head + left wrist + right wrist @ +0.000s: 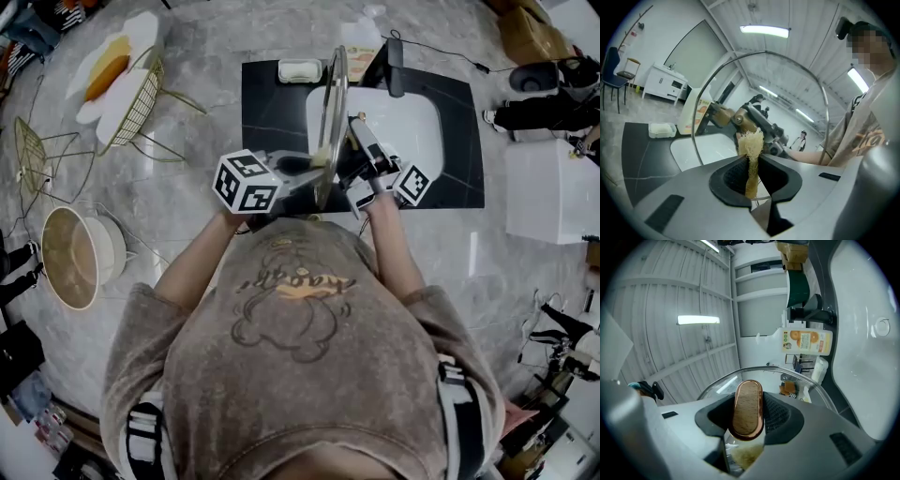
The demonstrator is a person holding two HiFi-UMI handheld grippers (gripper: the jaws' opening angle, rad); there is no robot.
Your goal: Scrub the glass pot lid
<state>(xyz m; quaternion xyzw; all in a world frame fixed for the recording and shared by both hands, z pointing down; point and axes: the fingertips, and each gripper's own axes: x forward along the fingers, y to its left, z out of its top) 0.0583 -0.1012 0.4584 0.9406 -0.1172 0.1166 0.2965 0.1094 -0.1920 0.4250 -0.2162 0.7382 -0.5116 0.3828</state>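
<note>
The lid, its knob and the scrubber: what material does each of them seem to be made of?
The lid: clear glass, since the ceiling shows through it, with a thin shiny rim, probably steel.
The knob: matte wood face with visible grain, in a glossy copper-coloured band, likely metal.
The scrubber: pale, coarse, netted fibre, perhaps loofah, with a frayed top.

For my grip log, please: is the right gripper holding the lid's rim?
No, the right gripper clamps the wooden knob of the lid.
</note>
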